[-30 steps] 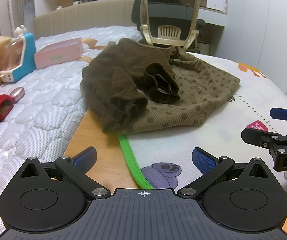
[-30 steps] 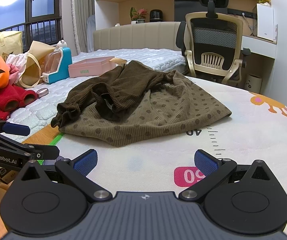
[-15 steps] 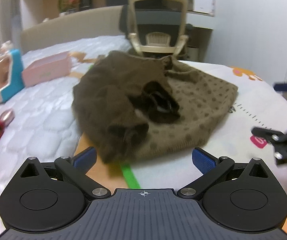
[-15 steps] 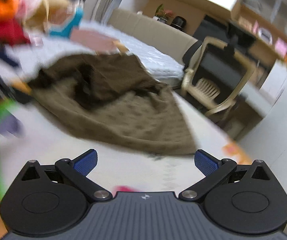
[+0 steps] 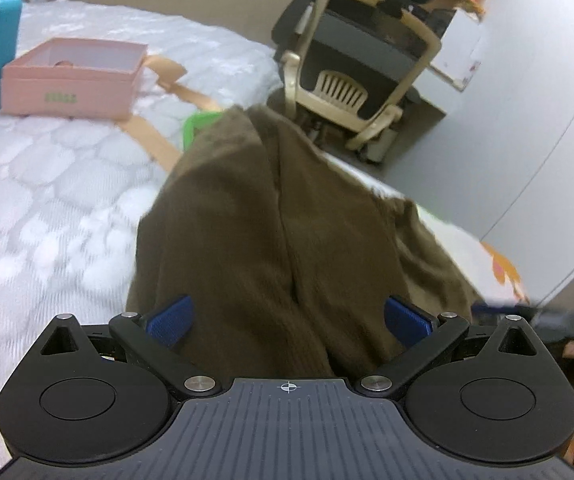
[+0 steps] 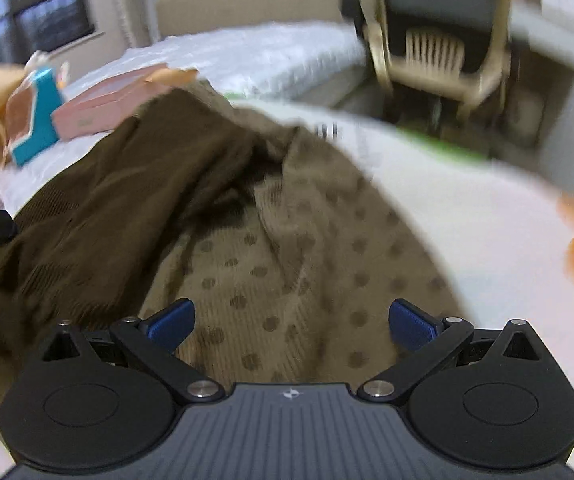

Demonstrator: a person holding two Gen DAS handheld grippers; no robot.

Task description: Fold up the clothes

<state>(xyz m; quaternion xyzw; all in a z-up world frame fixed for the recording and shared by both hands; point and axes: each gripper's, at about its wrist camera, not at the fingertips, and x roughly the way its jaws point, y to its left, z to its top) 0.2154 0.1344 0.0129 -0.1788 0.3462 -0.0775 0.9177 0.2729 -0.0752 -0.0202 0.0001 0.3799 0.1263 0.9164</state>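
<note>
Bedroom setup: a white quilted bed (image 5: 39, 200) with a play mat (image 6: 487, 240) laid across it, and the clothes sit in a heap on that mat. It's a dark brown garment (image 5: 255, 232) bunched on top of a lighter dotted garment (image 6: 287, 272), nothing flattened out yet, so my read is folding hasn't really started. The left gripper (image 5: 286, 320) has its blue pads spread wide with the dark fabric filling the space between them, not pinched. The right gripper (image 6: 291, 322) is likewise wide apart, low over the dotted cloth, nothing clamped. Biggest risk I see: the two pieces overlap, so closing now could easily catch both layers at once and drag the whole pile instead of separating one. Grabbing mid-panel instead of an edge or a sleeve would just make a lump too. View differences: the left wrist view is sharper and shows the pink box (image 5: 75, 78) and the office chair (image 5: 367, 68) clearly, but barely any of the dotted piece. The right wrist view is badly smeared, yet it's the only one showing how the dark piece lies across the dotted one.
</note>
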